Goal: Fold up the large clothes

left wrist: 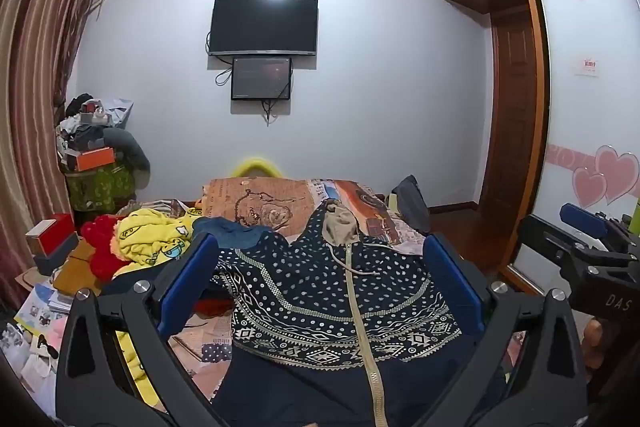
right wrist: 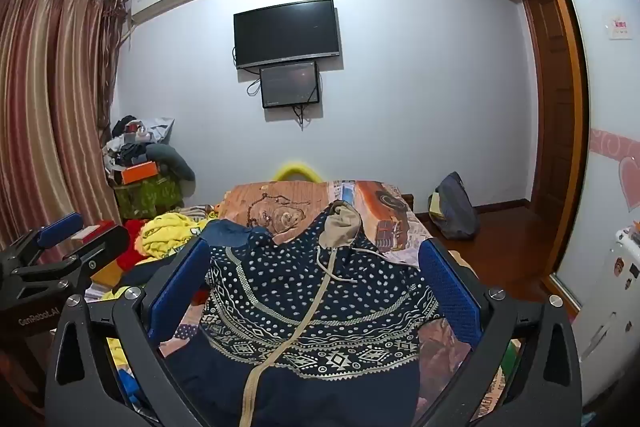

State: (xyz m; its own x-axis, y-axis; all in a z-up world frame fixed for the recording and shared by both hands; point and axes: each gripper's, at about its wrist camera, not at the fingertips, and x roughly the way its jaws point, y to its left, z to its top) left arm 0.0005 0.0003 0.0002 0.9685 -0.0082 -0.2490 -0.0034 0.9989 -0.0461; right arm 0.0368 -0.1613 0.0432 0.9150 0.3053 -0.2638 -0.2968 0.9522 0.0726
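Note:
A navy hooded zip jacket with white dots and patterned bands lies spread front up on the bed, hood toward the far end; it also shows in the right wrist view. My left gripper is open and empty above the jacket's lower half. My right gripper is open and empty, likewise above the jacket. The right gripper shows at the right edge of the left wrist view, and the left gripper at the left edge of the right wrist view.
The bed has an orange printed cover. A yellow garment and a red one lie piled at its left. Boxes and papers crowd the left floor. A dark bag sits on the wooden floor right. A wardrobe stands right.

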